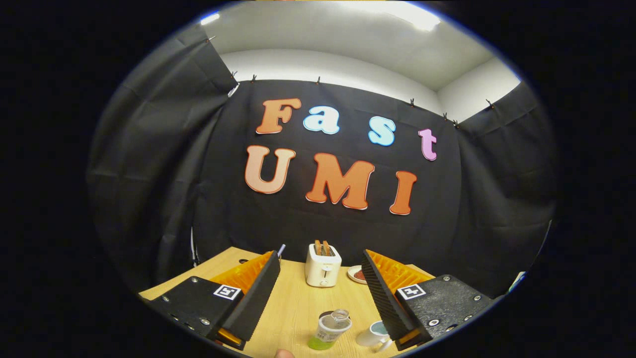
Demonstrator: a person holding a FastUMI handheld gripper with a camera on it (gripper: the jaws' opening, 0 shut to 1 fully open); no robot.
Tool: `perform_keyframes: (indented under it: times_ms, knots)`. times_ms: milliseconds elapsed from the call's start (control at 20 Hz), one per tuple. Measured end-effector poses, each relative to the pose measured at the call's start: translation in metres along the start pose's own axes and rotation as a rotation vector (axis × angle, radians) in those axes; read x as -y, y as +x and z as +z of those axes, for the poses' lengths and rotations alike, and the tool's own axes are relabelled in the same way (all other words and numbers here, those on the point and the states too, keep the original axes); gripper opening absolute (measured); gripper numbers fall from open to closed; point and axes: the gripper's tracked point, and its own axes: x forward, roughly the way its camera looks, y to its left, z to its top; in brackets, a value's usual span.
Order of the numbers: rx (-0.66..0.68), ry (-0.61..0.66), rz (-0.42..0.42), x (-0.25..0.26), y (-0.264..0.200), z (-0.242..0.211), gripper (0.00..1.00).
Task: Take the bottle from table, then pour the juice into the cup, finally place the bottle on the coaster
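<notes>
Fingers [322, 293] spread wide frame the scene, holding nothing, raised above the counter [293, 308]; between them and a little toward the camera stands the bottle [330, 329], uncapped, clear, with a pale label and green juice low in it; just beside it, close to the right finger, sits the cup [373, 335], white with a bluish inside, its handle turned toward the camera.

Step in hand, as I judge it: taking the bottle; the fingers need to come down and forward so the bottle's body sits squarely between them, then close on the labelled middle rather than the neck, keeping it upright since it is open; the right finger should stay clear of the cup while dropping.

Count: one bottle; one cup; one toaster [323, 266] beyond the fingers with two slices standing in it; one small plate [357, 274] just beside the toaster, something reddish on it. A dark disc seems to lie under or behind the bottle, possibly the coaster; I cannot tell.
</notes>
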Motion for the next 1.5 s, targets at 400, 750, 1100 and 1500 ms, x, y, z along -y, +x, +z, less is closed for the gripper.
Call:
perform_keyframes:
  times_ms: [400,750,1100,1500]
  knots:
    - [-0.148,0.088,-0.027,0.023,0.029,-0.090,0.98]
    - [-0.264,0.107,-0.027,0.022,0.034,-0.161,0.98]
    - [-0.342,0.110,0.007,0.008,0.032,-0.208,0.98]
    - [-0.400,0.097,-0.011,0.006,0.030,-0.244,0.99]
